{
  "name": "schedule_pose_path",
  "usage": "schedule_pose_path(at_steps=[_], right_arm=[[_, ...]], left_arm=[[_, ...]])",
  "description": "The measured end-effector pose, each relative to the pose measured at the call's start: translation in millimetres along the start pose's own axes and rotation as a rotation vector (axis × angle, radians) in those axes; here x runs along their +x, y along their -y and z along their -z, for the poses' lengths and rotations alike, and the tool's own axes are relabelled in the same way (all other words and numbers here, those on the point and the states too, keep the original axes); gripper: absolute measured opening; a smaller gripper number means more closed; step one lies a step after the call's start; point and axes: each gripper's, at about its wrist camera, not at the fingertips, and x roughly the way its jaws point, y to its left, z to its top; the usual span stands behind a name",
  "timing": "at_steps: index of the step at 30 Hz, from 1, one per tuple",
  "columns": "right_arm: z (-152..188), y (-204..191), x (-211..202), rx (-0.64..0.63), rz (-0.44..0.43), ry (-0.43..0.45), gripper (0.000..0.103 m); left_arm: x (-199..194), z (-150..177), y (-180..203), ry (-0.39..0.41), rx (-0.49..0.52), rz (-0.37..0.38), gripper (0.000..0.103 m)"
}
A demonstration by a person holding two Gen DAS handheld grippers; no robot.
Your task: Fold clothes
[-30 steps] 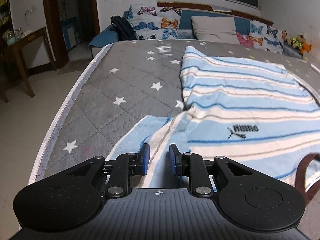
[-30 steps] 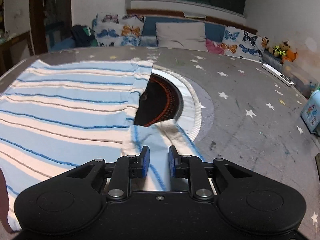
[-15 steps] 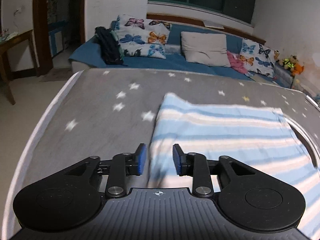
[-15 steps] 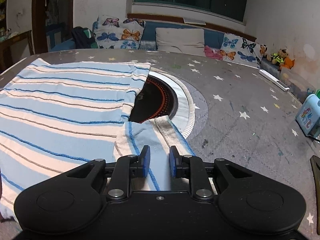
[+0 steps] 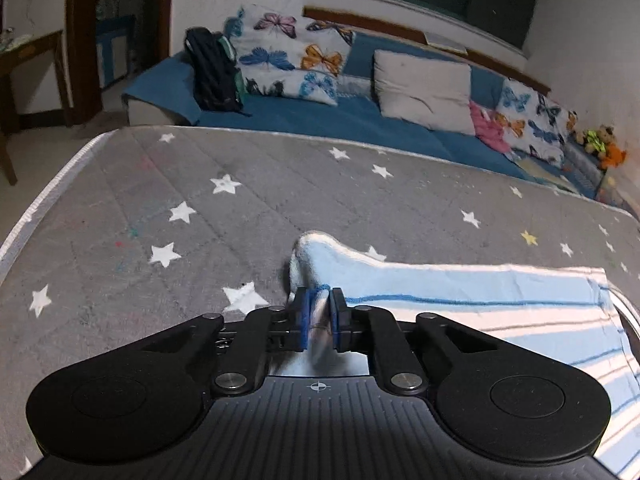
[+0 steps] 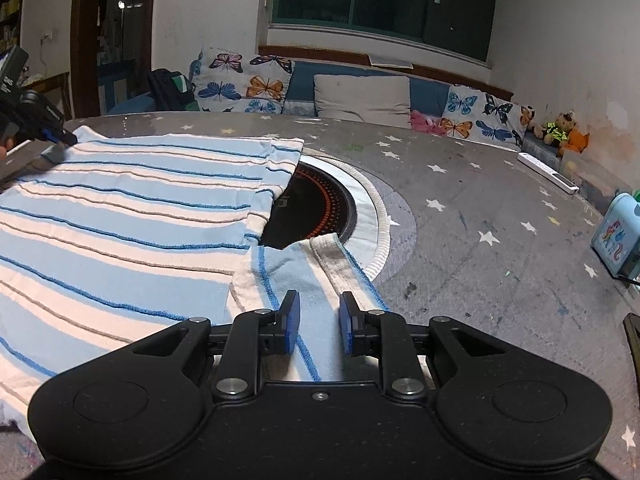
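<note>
My left gripper (image 5: 319, 310) has its blue-padded fingers (image 5: 305, 316) pressed together, pinching the far left corner of the light-blue and cream striped knit garment (image 6: 132, 216). That corner bunches into a small raised peak just past the pads, and from there the cloth runs away to the right along the grey quilted cover printed with white stars (image 5: 224, 216).

My right gripper (image 6: 319, 322) hovers low over the near right part of the same garment, its two blue pads (image 6: 291, 320) spread apart with striped fabric lying flat beneath the gap; neither pad presses on the cloth. The garment is spread flat across the left half of the cover in this view, and its right edge overlaps a round black inset disc with a ring of orange dots (image 6: 316, 204), bordered by a white rim.

At the far left of the right wrist view, my left gripper shows again as a black tool at the garment's far corner.

Behind the surface stands a blue sofa (image 5: 320, 116) with butterfly-print cushions (image 5: 288, 56) and a plain beige pillow (image 5: 424, 90)
</note>
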Motion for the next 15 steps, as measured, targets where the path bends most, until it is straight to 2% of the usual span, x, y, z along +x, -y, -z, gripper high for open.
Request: schedule_pose_path(at_steps=[1,3,5,7,9,10,12,15], right_arm=[[0,0,0,0.001,-0.001,0.000,0.024],[0,0,0,0.004,-0.002,0.001,0.024],[1,0,0,0.006,-0.004,0.002,0.024],[1,0,0,0.008,-0.005,0.002,0.024],[1,1,-1,0.011,-0.007,0.003,0.024],[2,1,-1,0.013,-0.008,0.003,0.024],[2,1,-1,0.017,-0.011,0.003,0.024],[2,2,-1,0.021,-0.013,0.004,0.024]], left_arm=[[-7,2,3,0.029,0.001,0.011,0.007],[-35,13,22,0.112,0.056,0.077,0.007],[-53,27,45,0.127,0.195,0.154,0.008],[-64,38,63,0.131,0.304,0.218,0.018],[-75,53,78,0.096,0.448,0.349,0.059],[-77,56,81,0.095,0.471,0.366,0.060],[-83,60,84,0.122,0.529,0.351,0.060],[-81,48,70,0.135,0.457,0.341,0.057]])
